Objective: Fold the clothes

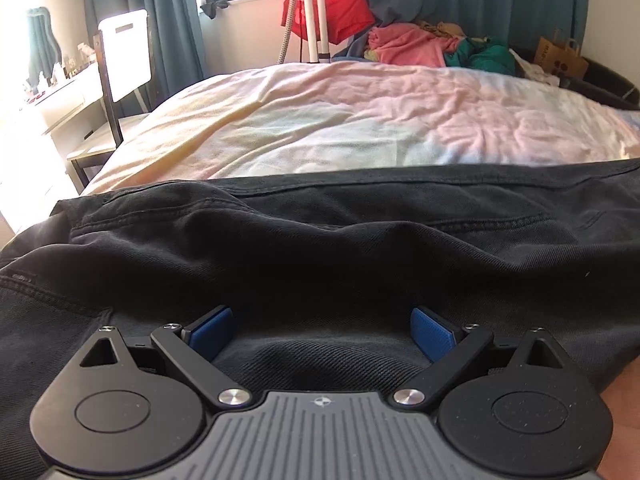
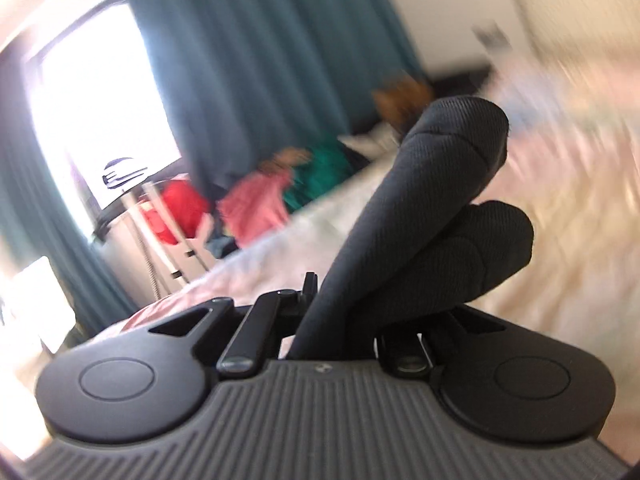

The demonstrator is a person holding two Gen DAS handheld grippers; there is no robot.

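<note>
A black pair of trousers (image 1: 320, 232) lies spread across the near part of the bed. My left gripper (image 1: 322, 332) is open just above it, its blue pads (image 1: 210, 332) wide apart and empty. In the right wrist view my right gripper (image 2: 340, 316) is shut on a bunched fold of the same black fabric (image 2: 432, 200), which sticks up in front of the camera and hides the fingertips. That view is blurred by motion.
The pastel bedsheet (image 1: 360, 120) stretches beyond the trousers. A pile of pink, green and red clothes (image 1: 408, 46) lies at the far edge by a white tripod (image 1: 316, 12). A paper bag (image 1: 560, 60) stands far right. A chair and desk (image 1: 108, 92) stand left.
</note>
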